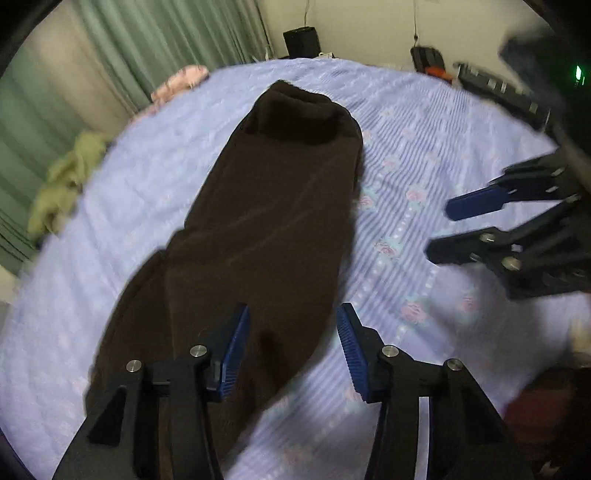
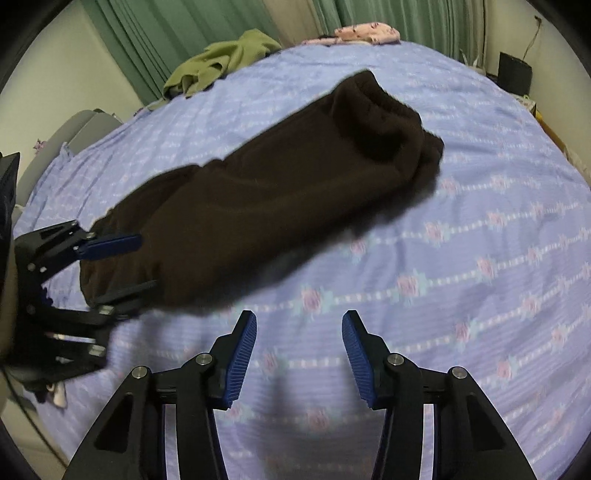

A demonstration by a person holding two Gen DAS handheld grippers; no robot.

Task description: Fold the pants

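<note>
Right wrist: lavender floral bedspread (image 2: 461, 229), green curtains (image 2: 155, 33).

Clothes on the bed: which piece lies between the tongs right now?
The dark brown pants, stretched long across the middle of the blue bedspread. The green garment and the pink one sit bunched at the far edge, by the curtains.

Dark brown pants (image 1: 266, 221) lie on the purple bedspread (image 1: 424, 147). The left gripper (image 1: 291, 347) hangs wide apart above them.

Both grippers have black angular linkages, silver screws and ribbed blue fingers (image 2: 242, 358).
</note>
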